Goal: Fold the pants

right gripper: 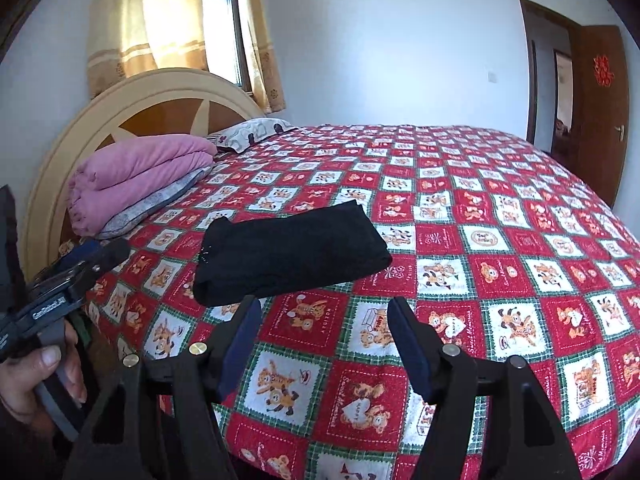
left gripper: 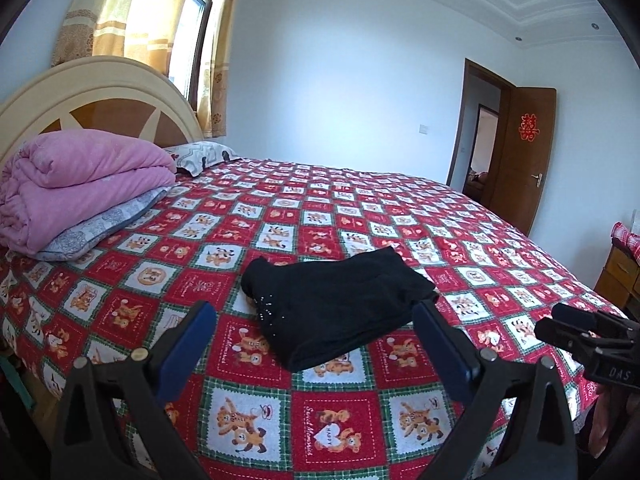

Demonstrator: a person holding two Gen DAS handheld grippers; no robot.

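Observation:
Black pants (left gripper: 340,304) lie folded into a compact stack on the red patterned bedspread (left gripper: 360,208), near the bed's front edge. They also show in the right wrist view (right gripper: 288,252). My left gripper (left gripper: 316,320) is open and empty, held just short of the pants, its fingers framing the stack. My right gripper (right gripper: 324,320) is open and empty, a little in front of and to the right of the pants. The right gripper also shows at the right edge of the left wrist view (left gripper: 576,320), and the left gripper at the left edge of the right wrist view (right gripper: 100,252).
A folded pink quilt (left gripper: 80,184) rests on a grey pillow (left gripper: 104,224) by the headboard (left gripper: 92,100). A second pillow (left gripper: 200,156) lies behind it. A wooden door (left gripper: 520,152) stands open at the far right. A wooden cabinet (left gripper: 620,272) stands beside the bed.

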